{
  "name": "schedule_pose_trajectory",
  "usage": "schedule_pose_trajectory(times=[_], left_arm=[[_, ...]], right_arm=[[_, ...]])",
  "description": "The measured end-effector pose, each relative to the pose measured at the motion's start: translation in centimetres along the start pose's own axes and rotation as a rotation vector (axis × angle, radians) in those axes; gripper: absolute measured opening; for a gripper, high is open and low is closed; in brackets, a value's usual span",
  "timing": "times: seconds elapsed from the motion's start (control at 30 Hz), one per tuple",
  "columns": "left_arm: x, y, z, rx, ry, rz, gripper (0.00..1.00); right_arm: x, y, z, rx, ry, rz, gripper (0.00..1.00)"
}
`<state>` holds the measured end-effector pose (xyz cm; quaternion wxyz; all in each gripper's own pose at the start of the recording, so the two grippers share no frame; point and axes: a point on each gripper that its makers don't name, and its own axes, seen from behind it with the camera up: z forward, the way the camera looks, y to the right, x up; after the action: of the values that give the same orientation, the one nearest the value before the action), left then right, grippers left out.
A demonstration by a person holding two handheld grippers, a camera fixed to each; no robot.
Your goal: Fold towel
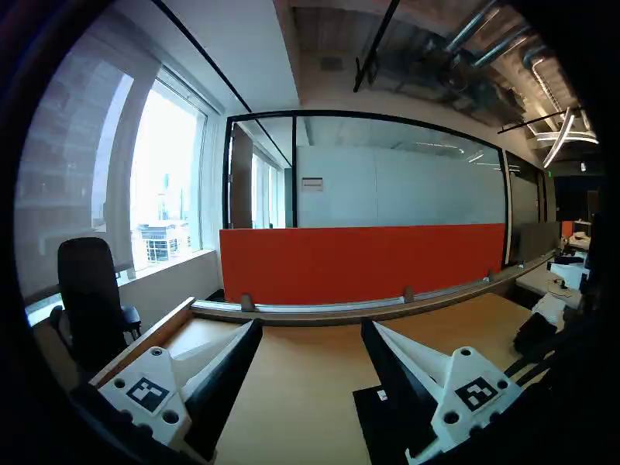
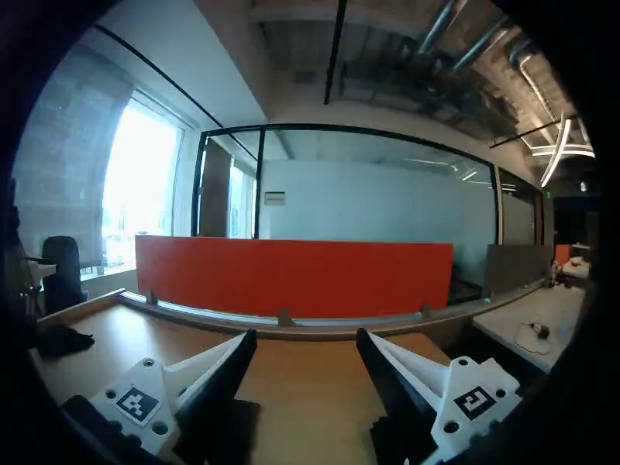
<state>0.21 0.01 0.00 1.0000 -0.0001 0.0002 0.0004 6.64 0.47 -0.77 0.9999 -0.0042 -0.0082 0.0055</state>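
With the jaws of the left gripper (image 1: 310, 364) and right gripper (image 2: 306, 368) open and empty, both should be tilted down toward the bench (image 1: 298, 407) below.

Daylit, sharp, fisheye-bent.
The tall glass window (image 1: 167, 178) glares white; lines near it bow and dim.

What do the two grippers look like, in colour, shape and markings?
Both the left gripper and the right gripper have two black wedge-shaped fingers on white mounts with bolt holes, each bearing a square black-and-white marker.
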Motion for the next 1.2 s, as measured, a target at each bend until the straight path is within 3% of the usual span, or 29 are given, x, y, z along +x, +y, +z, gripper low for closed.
schedule_pose_trajectory(times=[0.37, 0.57, 1.2], left_arm=[[1.8, 0.4, 0.1, -0.009, -0.02, 0.019, 0.94], [2.0, 1.1, 0.4, -0.049, -0.044, 0.036, 0.94], [-1.6, 6.2, -0.1, -0.324, -0.175, 0.119, 0.94]], right_arm=[[1.6, -0.2, -0.1, 0.016, -0.023, -0.01, 1.0], [1.8, -1.2, -0.3, 0.074, -0.048, -0.049, 1.0], [-1.4, -6.9, -1.6, 0.361, -0.197, -0.18, 1.0]])
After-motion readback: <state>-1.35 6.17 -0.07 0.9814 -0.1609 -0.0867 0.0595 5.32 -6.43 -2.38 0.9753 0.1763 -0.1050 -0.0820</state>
